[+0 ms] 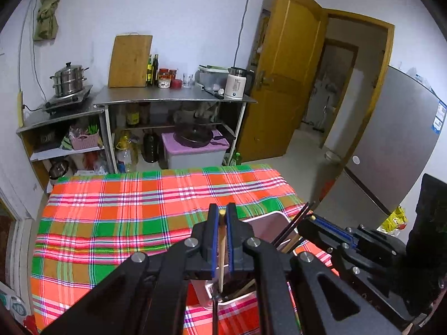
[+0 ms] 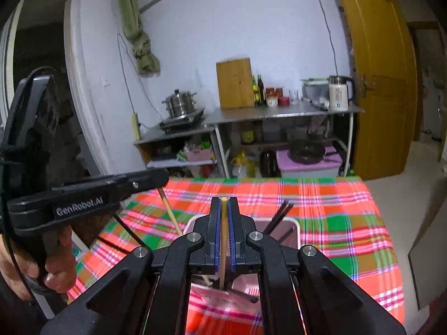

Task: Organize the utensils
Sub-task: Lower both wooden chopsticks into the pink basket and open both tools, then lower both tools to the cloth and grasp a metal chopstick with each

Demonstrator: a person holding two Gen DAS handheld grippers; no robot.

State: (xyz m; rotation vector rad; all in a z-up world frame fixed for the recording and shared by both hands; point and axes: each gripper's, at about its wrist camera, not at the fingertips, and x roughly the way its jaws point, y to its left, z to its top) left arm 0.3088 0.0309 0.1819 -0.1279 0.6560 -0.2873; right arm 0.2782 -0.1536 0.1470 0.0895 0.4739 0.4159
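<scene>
My left gripper [image 1: 222, 208] is shut on a pale wooden chopstick [image 1: 221, 251], which runs down into a pink-and-white box [image 1: 268, 215] on the plaid tablecloth [image 1: 125, 209]. Several dark chopsticks [image 1: 293, 226] lean out of the box's right side. My right gripper [image 2: 223, 201] is shut on a second pale chopstick [image 2: 223, 251] above the same box [image 2: 297, 230], beside the dark chopsticks [image 2: 279, 215]. In the right wrist view the left gripper [image 2: 162, 185] comes in from the left with its chopstick [image 2: 171, 212] slanting down to the box. In the left wrist view the right gripper [image 1: 313, 218] is at the right.
A hand [image 2: 56, 268] grips the left gripper's handle. Beyond the table's far edge are a steel counter [image 1: 173, 97] with a white kettle [image 1: 237, 83] and a cutting board [image 1: 130, 61]. A stove with a pot [image 1: 69, 81] is at the left, an open wooden door [image 1: 282, 83] and a grey fridge [image 1: 396, 145] at the right.
</scene>
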